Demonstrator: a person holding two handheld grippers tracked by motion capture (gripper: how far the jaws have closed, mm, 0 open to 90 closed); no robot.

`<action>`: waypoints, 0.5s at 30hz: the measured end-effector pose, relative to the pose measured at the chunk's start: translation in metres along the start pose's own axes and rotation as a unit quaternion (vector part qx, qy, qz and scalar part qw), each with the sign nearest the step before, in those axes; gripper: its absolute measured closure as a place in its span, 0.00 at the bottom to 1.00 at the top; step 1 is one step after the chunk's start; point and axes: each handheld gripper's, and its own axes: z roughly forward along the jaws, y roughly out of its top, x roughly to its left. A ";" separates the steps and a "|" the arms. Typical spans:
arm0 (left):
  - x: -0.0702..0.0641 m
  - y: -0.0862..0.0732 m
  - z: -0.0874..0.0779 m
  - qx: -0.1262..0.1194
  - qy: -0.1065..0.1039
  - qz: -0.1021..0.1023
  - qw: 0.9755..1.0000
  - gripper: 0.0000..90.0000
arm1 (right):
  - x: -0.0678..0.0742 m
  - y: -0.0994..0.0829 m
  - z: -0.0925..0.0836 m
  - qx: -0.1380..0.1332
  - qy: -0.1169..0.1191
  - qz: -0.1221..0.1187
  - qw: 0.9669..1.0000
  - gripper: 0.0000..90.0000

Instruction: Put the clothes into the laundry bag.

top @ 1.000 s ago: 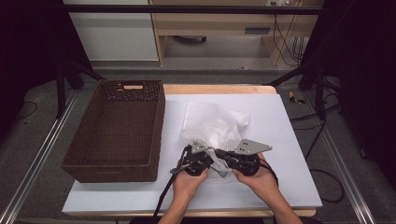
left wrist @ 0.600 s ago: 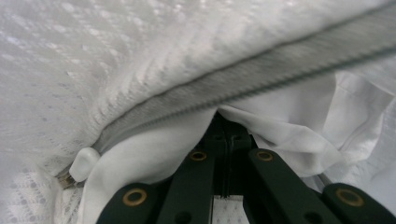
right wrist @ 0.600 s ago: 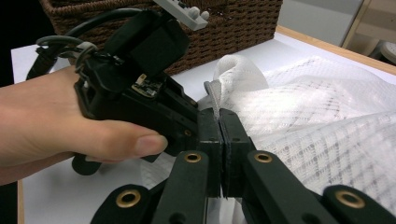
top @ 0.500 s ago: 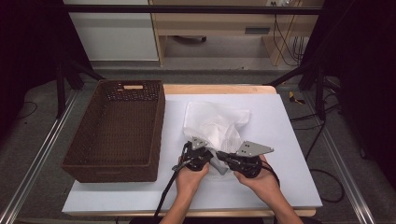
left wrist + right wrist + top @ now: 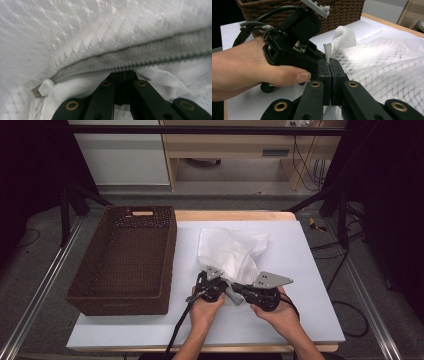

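Jaws of both grippers clamp the mesh bag (image 5: 231, 251)'s zipper edge (image 5: 140, 53), basket (image 5: 125, 265) beside.

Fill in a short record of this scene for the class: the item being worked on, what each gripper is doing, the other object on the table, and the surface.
item: white mesh bag with a grey zipper, lying on the table
left gripper: jaws shut on the bag's edge by the zipper
right gripper: jaws shut on the zipper end of the bag, close beside the left gripper
other object: brown wicker basket, at the left of the table, apart from the bag
surface: white table
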 end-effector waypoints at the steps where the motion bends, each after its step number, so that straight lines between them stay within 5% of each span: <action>1: 0.000 -0.002 -0.002 0.001 -0.001 0.002 1.000 1.00 | 0.001 0.000 0.000 0.000 0.001 -0.001 1.000 0.99; 15: -0.006 -0.001 -0.002 -0.006 -0.017 0.002 1.000 1.00 | 0.005 -0.004 -0.009 0.006 -0.005 -0.003 1.000 0.99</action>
